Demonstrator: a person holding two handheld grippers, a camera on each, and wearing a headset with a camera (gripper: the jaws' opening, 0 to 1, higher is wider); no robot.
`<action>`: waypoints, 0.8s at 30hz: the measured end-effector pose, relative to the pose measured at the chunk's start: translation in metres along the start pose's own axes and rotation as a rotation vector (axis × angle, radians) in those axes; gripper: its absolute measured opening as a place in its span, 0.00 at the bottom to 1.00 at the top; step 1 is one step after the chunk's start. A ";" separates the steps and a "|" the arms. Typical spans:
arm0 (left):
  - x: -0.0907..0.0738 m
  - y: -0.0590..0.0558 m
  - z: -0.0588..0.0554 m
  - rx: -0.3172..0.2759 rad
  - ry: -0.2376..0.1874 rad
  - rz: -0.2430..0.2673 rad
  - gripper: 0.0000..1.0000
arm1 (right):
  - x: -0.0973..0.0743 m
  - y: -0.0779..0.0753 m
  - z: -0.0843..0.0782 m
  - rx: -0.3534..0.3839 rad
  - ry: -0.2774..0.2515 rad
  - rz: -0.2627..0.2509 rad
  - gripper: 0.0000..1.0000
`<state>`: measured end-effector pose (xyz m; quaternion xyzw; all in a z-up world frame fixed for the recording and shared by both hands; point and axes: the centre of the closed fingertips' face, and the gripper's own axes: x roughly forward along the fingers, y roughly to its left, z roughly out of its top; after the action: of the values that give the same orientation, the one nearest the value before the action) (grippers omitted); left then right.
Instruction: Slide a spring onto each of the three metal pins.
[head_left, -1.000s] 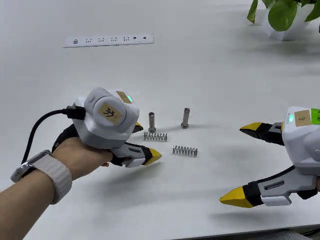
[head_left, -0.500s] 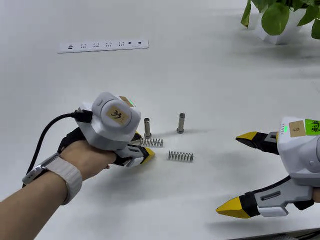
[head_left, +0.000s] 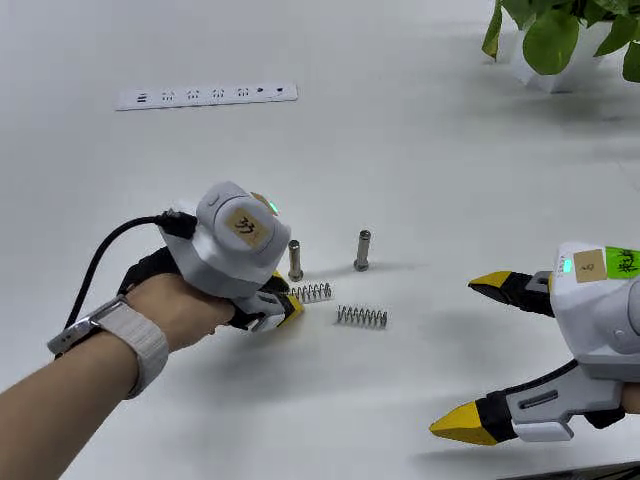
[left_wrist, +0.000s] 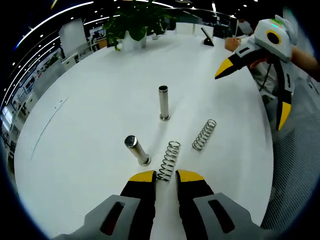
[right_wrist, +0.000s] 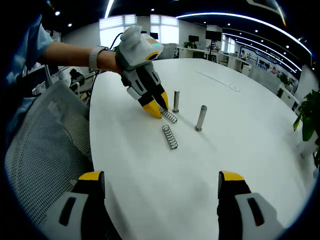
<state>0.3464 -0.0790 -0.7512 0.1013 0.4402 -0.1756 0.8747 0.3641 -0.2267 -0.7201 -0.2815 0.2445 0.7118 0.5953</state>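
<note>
Two coil springs lying flat on a white table (head_left: 430, 160), neither on a pin. Nearer spring (head_left: 311, 292) just at 6 o'clock of a short metal pin (head_left: 295, 260) standing upright on its flanged foot. Second spring (head_left: 362, 316) at 4 o'clock of the first, near but not touching. Second upright pin (head_left: 362, 250) at 3 o'clock of the first pin.

Left gripper (head_left: 285, 300) at 9 o'clock of the nearer spring, held in a hand (head_left: 175, 310) with a grey watch strap (head_left: 125, 340) at the wrist. Yellow-tipped jaws drawn close with a narrow gap; in the left gripper view, the spring's near end lying between the tips. Cannot tell whether pinched or merely flanked.

Right gripper (head_left: 470, 355) well apart at 4 o'clock of the springs, jaws spread wide with nothing between them.

Black cable (head_left: 95, 270) curving from the left gripper's back toward 8 o'clock. White power strip (head_left: 207, 95) far across the table at 11 o'clock. Potted green plant (head_left: 560, 30) at 1 o'clock, in the top corner.
</note>
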 end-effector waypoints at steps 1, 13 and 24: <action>0.000 0.000 0.000 0.001 0.003 -0.002 0.17 | 0.000 0.000 0.000 0.000 0.000 0.001 0.95; 0.002 -0.002 0.000 0.010 0.005 -0.005 0.12 | 0.001 0.003 0.000 0.002 -0.003 0.004 0.95; 0.000 -0.006 -0.002 -0.053 -0.037 0.003 0.10 | 0.001 0.008 0.002 0.005 -0.005 0.011 0.94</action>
<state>0.3430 -0.0839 -0.7524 0.0754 0.4283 -0.1644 0.8853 0.3561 -0.2255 -0.7195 -0.2769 0.2465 0.7152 0.5925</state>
